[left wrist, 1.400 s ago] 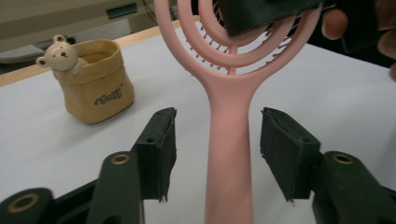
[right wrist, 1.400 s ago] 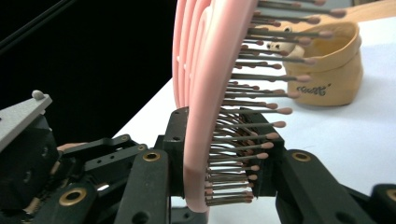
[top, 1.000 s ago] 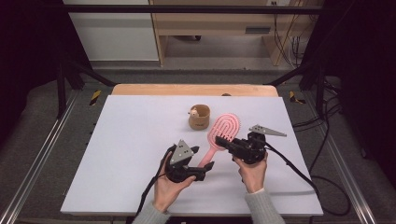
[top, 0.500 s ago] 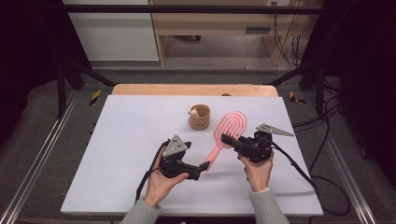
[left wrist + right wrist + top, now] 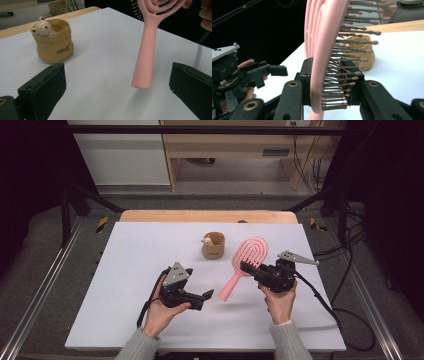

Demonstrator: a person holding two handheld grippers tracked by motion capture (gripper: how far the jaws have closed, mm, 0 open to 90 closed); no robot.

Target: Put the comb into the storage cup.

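Observation:
A pink hairbrush (image 5: pixel 248 255) hangs tilted over the white table (image 5: pixel 125 270), bristles facing away from the person. My right gripper (image 5: pixel 250 268) is shut on the brush's head, with its pads against the pink frame (image 5: pixel 324 50) and the bristles. My left gripper (image 5: pixel 207 294) is open; its jaws have just been opening. The brush's handle end (image 5: pixel 143 62) hangs just ahead of my left gripper (image 5: pixel 117 83), touching neither pad. A tan cup with a small bear figure (image 5: pixel 213 245) stands upright behind the brush (image 5: pixel 53 41).
The wooden table edge (image 5: pixel 207 216) runs along the far side. Metal frame rails (image 5: pixel 45 285) flank the table, and cables (image 5: pixel 350 315) trail off to the right. The left gripper (image 5: pixel 272 71) and its hand are seen from the right gripper view.
My left gripper has opened, let go of the brush handle and drawn back to the left. The right gripper keeps the brush, shifted slightly right.

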